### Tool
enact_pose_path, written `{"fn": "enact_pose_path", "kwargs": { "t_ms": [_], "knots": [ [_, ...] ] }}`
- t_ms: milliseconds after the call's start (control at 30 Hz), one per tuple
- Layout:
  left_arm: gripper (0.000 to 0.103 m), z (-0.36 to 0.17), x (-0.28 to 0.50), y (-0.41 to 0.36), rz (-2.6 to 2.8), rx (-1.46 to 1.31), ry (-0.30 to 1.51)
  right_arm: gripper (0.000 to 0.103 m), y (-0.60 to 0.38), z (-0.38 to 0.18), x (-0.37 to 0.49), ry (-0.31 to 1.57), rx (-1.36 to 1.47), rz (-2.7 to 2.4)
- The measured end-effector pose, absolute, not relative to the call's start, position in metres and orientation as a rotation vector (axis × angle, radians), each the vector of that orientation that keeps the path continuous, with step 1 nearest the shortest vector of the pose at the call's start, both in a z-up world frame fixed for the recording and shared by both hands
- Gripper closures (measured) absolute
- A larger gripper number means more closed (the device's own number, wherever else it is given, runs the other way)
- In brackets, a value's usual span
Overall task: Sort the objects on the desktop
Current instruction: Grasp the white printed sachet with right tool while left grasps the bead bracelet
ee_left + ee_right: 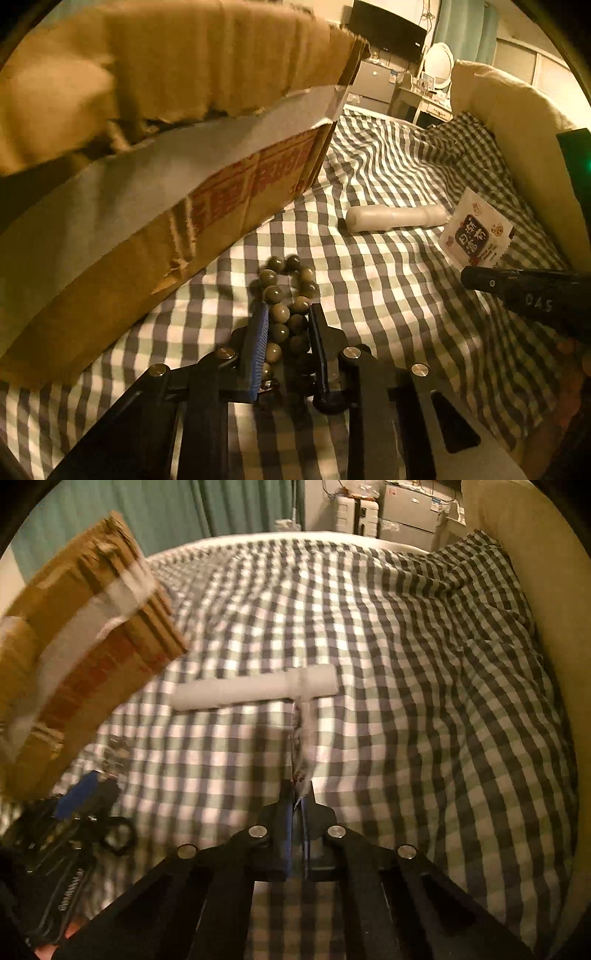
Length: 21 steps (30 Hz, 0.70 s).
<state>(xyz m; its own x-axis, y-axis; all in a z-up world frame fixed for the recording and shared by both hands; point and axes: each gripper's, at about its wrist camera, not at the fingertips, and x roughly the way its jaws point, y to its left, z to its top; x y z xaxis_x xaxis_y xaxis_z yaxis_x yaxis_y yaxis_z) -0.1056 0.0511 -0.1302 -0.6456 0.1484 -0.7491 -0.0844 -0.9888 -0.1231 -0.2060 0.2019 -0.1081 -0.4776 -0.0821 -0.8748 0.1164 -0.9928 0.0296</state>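
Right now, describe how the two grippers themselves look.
Both are matte black scissor-style linkages with round silver pivot bolts. The left gripper has a ribbed blue pad on one finger and cut-out slots in its frame. The right gripper shows narrow blue pads; white lettering marks its side, unreadable. No cables or sleeves show.

Grey-and-white checked bed cover (388, 280); brown cardboard box (155, 155) with red printing and a pale tape strip; olive-green bead bracelet (290, 295); white plastic tube (395, 218); white sachet (476, 236) with dark label; black left gripper (286, 325) with one blue pad
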Motion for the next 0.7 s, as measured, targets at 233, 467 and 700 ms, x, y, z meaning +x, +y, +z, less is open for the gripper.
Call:
{"fn": "enact_pose_path", "kwargs": {
  "t_ms": [233, 467, 700],
  "knots": [
    [0.096, -0.117, -0.094, 0.053, 2.733, -1.214, -0.114, 0.100, 0.183, -0.096, -0.197, 0.067, 1.456, -2.582],
    [0.100, -0.101, -0.078, 0.056, 2.719, -1.134, -0.064, 0.100, 0.179, -0.086, -0.178, 0.022, 1.417, -2.571],
    [0.101, -0.100, -0.073, 0.051, 2.690, -1.166, -0.097, 0.100, 0.171, -0.085, -0.161, 0.038, 1.411, -2.553]
  ]
}}
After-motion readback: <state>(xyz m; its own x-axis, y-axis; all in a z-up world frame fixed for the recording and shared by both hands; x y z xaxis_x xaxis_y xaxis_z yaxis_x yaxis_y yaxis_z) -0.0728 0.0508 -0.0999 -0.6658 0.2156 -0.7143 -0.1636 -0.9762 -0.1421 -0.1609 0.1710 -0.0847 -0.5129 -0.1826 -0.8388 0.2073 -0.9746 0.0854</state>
